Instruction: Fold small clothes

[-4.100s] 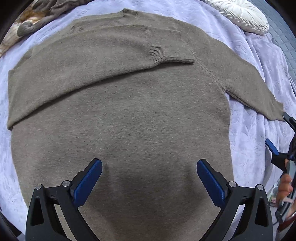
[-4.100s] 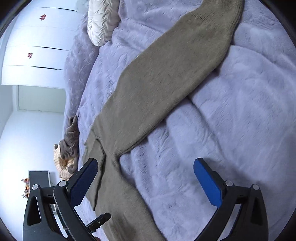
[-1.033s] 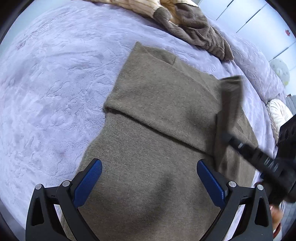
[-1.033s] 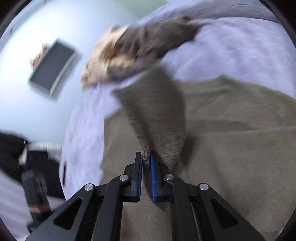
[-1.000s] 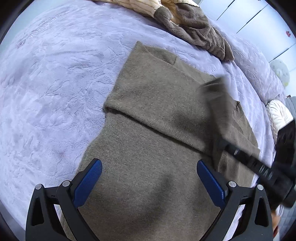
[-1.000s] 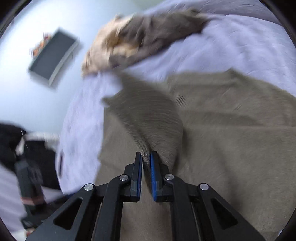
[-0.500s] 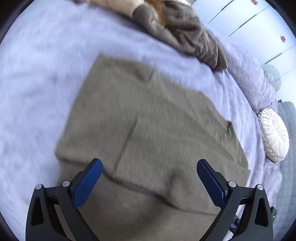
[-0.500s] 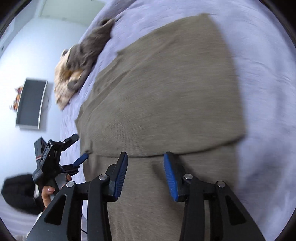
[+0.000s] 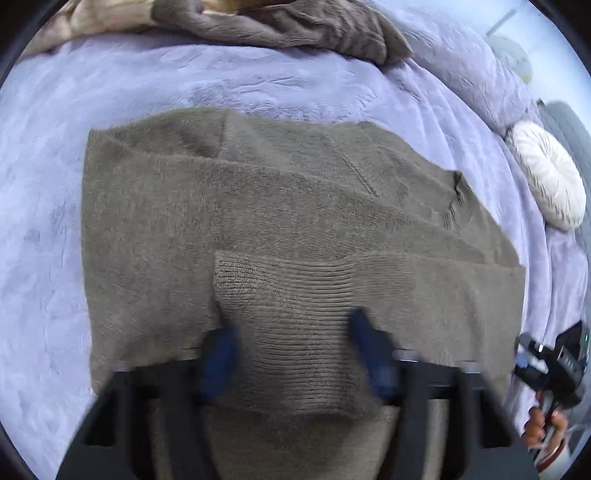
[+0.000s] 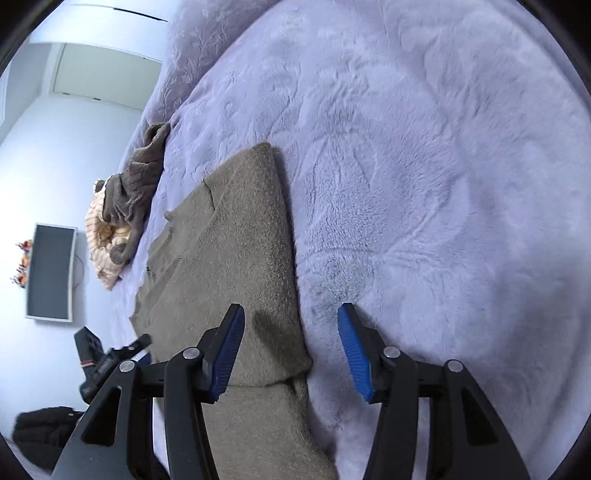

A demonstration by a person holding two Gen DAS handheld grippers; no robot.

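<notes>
Taupe knit sweater [image 9: 295, 206] now sleeves-folded, right claw [image 10: 291, 350] released, left claw [image 9: 295, 354] narrower

place: home bedroom | evidence: lavender plush bedspread [image 10: 424, 166]; round white cushion [image 9: 546, 181]; wall-mounted TV [image 10: 50, 271]; wardrobe doors [image 10: 107, 75]

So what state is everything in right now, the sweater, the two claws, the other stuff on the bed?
Brown sweater: flat on the bed, both sleeves folded in across the body.
Left claw: open, blurred, ribbed hem between its fingers.
Right claw: open, holding nothing, over the sweater's folded side edge.
Bedspread: lilac, plush, lightly creased.
Pile of clothes: crumpled, unfolded.
Round cushion: lying on the bed.
</notes>
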